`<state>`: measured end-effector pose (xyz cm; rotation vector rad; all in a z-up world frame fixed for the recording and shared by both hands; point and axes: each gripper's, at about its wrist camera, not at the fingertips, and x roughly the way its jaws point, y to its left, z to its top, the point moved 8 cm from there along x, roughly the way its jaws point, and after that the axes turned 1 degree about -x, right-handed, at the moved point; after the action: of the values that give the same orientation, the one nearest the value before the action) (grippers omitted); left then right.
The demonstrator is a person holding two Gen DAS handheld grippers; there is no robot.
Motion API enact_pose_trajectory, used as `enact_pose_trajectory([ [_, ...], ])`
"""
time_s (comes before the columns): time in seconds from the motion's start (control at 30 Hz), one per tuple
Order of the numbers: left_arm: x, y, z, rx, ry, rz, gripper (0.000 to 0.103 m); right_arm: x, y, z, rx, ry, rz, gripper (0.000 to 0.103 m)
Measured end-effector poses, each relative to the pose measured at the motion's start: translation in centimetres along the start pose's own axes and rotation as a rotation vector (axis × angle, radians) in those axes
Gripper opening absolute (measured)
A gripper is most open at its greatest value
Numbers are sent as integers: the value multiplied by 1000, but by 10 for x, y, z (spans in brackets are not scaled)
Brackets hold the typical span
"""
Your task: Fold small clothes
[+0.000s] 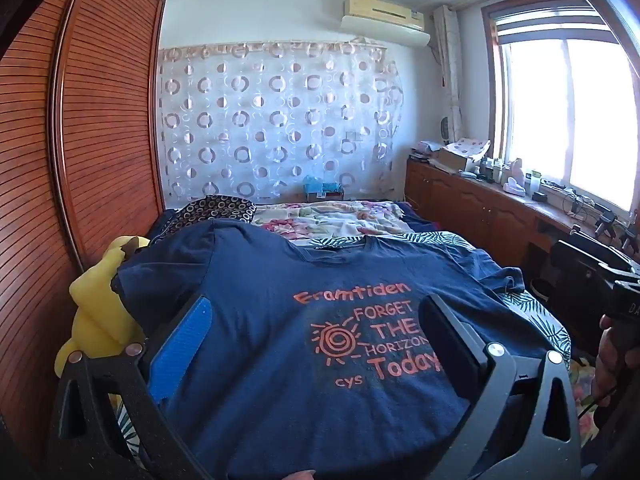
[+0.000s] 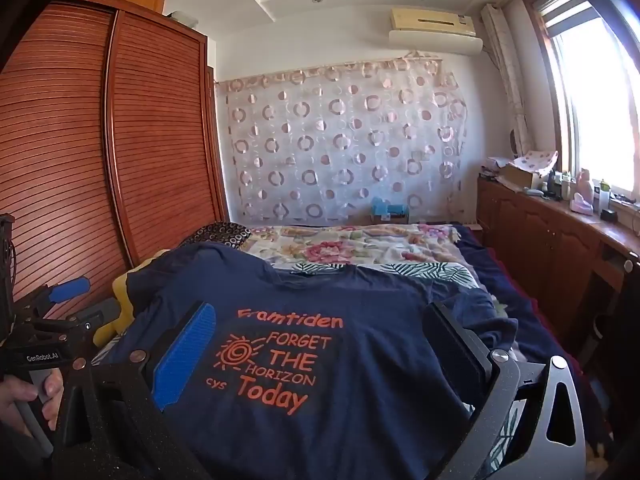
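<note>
1. Daylight pours in through the window, which sits to the right of my fingers in both of my views; its panes are blown out to plain white.
2. That glare washes over the window's frame and sill; the small things standing there look pale and soft.
3. Away from the window, the wardrobe is evenly lit and its slats stay crisp.
4. The navy shirt spread on the bed left of the window is in soft, flat light; its orange print reads sharply.
5. Both views bulge: the wardrobe and the window frame bow outward, and the corners fall to black.
6. No motion blur shows.
</note>
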<state>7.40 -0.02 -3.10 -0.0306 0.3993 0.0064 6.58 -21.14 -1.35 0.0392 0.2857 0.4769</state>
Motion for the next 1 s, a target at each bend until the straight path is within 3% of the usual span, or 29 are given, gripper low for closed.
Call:
enact_pose_trajectory([
  [1.0, -10, 1, 15, -11, -20, -2, 103, 5, 0, -2, 6, 13, 5, 103],
])
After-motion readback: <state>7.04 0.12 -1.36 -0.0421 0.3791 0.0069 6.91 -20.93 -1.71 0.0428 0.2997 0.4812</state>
